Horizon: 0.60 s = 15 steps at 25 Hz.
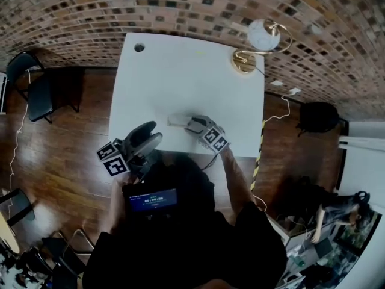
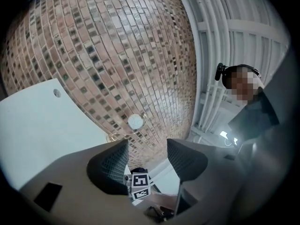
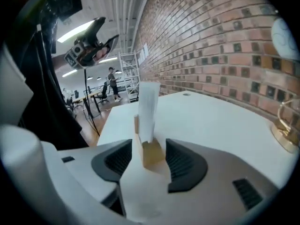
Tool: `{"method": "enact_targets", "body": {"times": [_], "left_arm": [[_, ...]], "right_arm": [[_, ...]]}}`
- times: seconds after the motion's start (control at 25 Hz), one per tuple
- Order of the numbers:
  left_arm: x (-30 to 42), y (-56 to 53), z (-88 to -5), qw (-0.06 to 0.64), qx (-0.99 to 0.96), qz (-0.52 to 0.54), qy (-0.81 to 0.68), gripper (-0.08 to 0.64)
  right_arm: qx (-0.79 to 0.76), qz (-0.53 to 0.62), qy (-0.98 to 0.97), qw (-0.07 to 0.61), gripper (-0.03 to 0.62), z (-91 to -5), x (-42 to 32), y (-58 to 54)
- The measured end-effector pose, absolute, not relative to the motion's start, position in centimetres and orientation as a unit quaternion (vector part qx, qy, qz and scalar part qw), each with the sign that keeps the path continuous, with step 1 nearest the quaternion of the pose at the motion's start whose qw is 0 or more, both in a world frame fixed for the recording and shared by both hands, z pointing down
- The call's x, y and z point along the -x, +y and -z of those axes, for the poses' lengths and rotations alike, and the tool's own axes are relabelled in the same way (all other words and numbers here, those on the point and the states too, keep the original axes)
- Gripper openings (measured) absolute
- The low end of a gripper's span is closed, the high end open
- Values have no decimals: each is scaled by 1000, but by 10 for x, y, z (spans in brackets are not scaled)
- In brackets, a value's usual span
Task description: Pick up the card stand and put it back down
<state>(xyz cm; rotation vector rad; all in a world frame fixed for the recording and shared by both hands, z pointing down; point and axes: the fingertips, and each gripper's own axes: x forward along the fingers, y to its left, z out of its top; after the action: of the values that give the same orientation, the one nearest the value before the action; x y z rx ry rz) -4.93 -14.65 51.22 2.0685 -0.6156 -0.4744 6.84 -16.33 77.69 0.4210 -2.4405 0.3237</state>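
The card stand is a small wooden block (image 3: 151,153) with a white card (image 3: 148,108) standing upright in it. It rests on the white table (image 3: 211,121). My right gripper (image 3: 148,144) is open, its two dark pads on either side of the block with a narrow gap on each side. In the head view the card stand (image 1: 177,120) sits near the table's front edge at the tips of my right gripper (image 1: 192,124). My left gripper (image 1: 153,132) is held above the table's front left, open and empty (image 2: 147,146).
A gold lamp with a round white shade (image 1: 263,38) stands at the table's far right corner. A small hole (image 1: 139,47) is at the far left corner. A dark chair (image 1: 36,89) stands on the wooden floor at left. A brick wall runs behind the table (image 1: 180,71).
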Motion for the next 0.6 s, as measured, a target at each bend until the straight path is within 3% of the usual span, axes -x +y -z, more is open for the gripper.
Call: {"method": "enact_targets", "body": {"times": [0.36,0.6], "left_arm": [[40,-154,-508,442,-838,172,-271,255],[37,-154,-506,441,-841,173,-260,255]], "right_arm": [[-76,-52,-935,341,215,-813,-37,-164],[-120,-112,-947,277,201,-780,-41,-172]]}}
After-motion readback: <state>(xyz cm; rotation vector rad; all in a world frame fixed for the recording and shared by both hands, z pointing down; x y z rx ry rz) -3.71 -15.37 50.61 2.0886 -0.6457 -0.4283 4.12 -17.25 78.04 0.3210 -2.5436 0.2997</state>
